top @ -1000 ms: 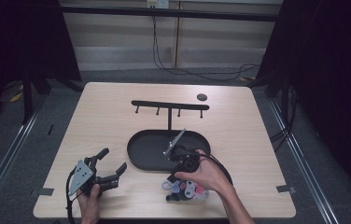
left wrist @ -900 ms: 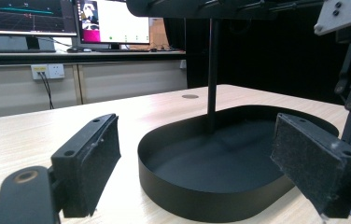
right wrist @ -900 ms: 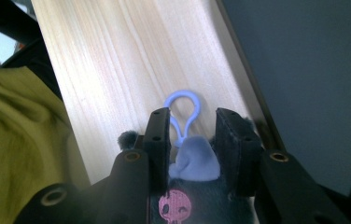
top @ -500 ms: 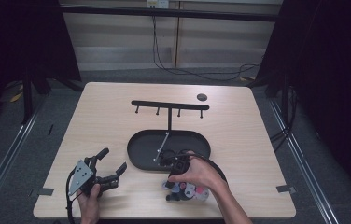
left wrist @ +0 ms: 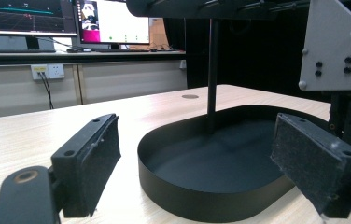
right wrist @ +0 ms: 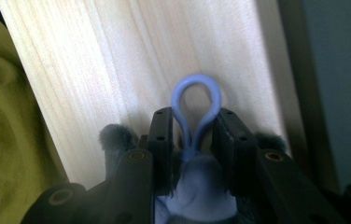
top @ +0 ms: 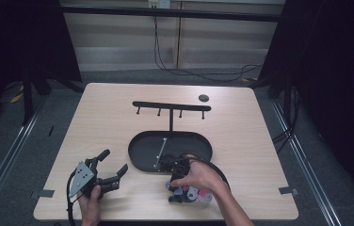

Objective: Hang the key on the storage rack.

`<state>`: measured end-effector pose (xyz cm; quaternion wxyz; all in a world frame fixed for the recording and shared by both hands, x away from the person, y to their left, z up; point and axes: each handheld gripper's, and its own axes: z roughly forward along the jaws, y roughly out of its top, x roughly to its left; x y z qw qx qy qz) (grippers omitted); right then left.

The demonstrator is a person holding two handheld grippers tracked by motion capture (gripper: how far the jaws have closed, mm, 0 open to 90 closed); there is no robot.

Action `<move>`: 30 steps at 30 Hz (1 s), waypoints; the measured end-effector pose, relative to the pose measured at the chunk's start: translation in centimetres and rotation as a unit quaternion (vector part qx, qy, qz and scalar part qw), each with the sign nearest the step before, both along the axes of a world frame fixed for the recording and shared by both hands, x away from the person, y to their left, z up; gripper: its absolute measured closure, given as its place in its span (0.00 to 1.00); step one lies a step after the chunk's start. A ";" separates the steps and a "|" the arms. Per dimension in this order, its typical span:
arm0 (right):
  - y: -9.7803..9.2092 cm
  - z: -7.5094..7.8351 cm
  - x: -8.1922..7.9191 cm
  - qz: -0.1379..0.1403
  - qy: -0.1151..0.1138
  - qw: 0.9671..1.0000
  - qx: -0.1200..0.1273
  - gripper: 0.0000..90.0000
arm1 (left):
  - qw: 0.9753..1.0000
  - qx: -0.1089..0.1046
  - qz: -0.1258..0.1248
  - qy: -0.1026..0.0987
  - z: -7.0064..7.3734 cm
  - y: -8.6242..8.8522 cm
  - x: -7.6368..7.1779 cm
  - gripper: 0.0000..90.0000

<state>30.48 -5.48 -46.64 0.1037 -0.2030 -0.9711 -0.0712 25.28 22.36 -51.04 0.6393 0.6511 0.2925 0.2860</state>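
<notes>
Periwinkle-blue loop (right wrist: 195, 108) is seen pinched between the black jaws of the right tool (right wrist: 195, 140), which are closed on the loop's neck; a soft blue body hangs below the jaws, most likely a small hanging item, exact type not resolvable. In the high view the right tool (top: 181, 170) sits near the front edge of the surface (top: 104, 108), just in front of the black oval tray (top: 140, 150), over a small pile of mixed pink, white and grey items (top: 191, 194) at the front edge.

Left tool (top: 100, 175) is held near the front-left corner, jaws wide apart, nothing gripped; its pads (left wrist: 94, 158) are seen pointing at the tray (left wrist: 201, 205).

Progress, judged: pickup is done. Not yet done: carrying the item to the black T-shaped hanger rack (top: 171, 106), which rises from the tray's far end, and hooking the loop on a peg. All four pegs look bare, and the tray holds no such item, so the job is judged to be at an early stage, with the rest of the pile left to handle.

A small dark disc (top: 204, 98) lies near the far-right corner, untouched.

Writing: no brand or label can be read. Monitors (left wrist: 113, 21) are seen behind the surface in the left gripper view, but their text is too small to make out.
</notes>
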 end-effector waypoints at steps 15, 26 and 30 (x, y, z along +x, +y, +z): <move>0.7 -0.1 -0.5 0.002 -0.012 1.000 -0.025 0.91 | 1.000 -0.001 0.000 0.001 0.0 0.0 0.0 0.17; 1.0 0.0 -0.7 0.006 -0.015 0.999 -0.030 0.95 | 1.000 -0.002 -0.001 0.001 0.0 0.0 0.0 0.17; 0.9 0.0 -0.6 0.006 -0.012 1.000 -0.026 0.95 | 1.000 -0.002 -0.001 0.001 0.0 0.0 0.0 0.17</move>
